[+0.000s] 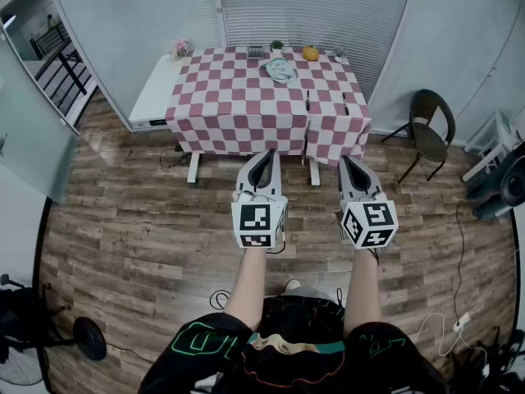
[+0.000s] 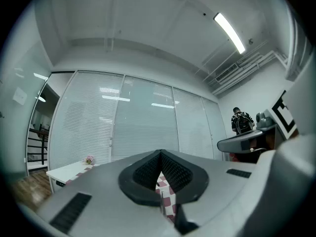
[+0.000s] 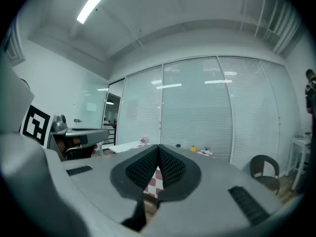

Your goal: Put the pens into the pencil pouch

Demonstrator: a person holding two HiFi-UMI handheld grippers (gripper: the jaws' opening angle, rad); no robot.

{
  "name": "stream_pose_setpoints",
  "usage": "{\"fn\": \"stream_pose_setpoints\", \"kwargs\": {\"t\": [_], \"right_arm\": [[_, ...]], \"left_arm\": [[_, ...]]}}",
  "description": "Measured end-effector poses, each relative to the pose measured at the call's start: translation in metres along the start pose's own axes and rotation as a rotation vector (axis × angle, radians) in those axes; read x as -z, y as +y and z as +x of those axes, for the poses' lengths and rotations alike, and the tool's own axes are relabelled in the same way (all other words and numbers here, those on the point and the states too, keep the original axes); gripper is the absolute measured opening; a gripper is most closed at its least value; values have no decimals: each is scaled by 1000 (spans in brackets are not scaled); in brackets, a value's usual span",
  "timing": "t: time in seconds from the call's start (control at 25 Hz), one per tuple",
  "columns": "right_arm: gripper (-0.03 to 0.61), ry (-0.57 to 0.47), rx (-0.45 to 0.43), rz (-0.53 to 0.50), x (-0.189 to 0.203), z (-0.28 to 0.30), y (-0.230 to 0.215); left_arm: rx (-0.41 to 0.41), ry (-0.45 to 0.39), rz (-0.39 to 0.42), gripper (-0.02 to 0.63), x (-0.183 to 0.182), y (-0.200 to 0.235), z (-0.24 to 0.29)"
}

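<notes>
Left gripper (image 1: pixel 264 154) and right gripper (image 1: pixel 346 161): jaws together on nothing, held above the floor. Two pens (image 1: pixel 308 100) lie on the checkered tablecloth (image 1: pixel 238 109), well apart from both, and the pencil pouch (image 1: pixel 280 70) lies beyond them. Risk: thin pens may roll, or the cloth may snag under the pads. Only the head view shows the pens; only the left gripper view shows a bystander (image 2: pixel 242 121).

The surface (image 1: pixel 246 125) wears a cloth of dark-red and white checks, on which lie a left pen (image 1: pixel 308 101) and a right pen (image 1: pixel 345 103), both black, and a pale teal-and-white pouch (image 1: pixel 280 70). The left gripper (image 1: pixel 264 156) and right gripper (image 1: pixel 348 162) are grey, each with a cube of black-and-white square markers. The floor (image 1: pixel 123 220) shows grey-brown wood planks.
</notes>
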State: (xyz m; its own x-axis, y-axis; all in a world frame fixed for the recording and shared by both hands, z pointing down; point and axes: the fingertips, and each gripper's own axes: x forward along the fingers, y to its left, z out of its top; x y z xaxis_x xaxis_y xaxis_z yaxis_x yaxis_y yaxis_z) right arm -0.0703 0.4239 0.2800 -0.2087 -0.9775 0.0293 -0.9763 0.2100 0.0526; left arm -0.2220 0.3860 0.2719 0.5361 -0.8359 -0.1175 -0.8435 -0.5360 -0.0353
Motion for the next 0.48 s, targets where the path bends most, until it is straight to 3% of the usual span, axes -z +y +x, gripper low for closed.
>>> {"fn": "stream_pose_setpoints", "kwargs": {"t": [0.28,0.48], "right_arm": [[-14,-33,-10,63,-4,7,-37],[-14,-35,12,156,-3,12,-76]], "left_arm": [[-5,24,-20,-5,3,-16,23],[107,47,-116,-5,2,-41,43]]}}
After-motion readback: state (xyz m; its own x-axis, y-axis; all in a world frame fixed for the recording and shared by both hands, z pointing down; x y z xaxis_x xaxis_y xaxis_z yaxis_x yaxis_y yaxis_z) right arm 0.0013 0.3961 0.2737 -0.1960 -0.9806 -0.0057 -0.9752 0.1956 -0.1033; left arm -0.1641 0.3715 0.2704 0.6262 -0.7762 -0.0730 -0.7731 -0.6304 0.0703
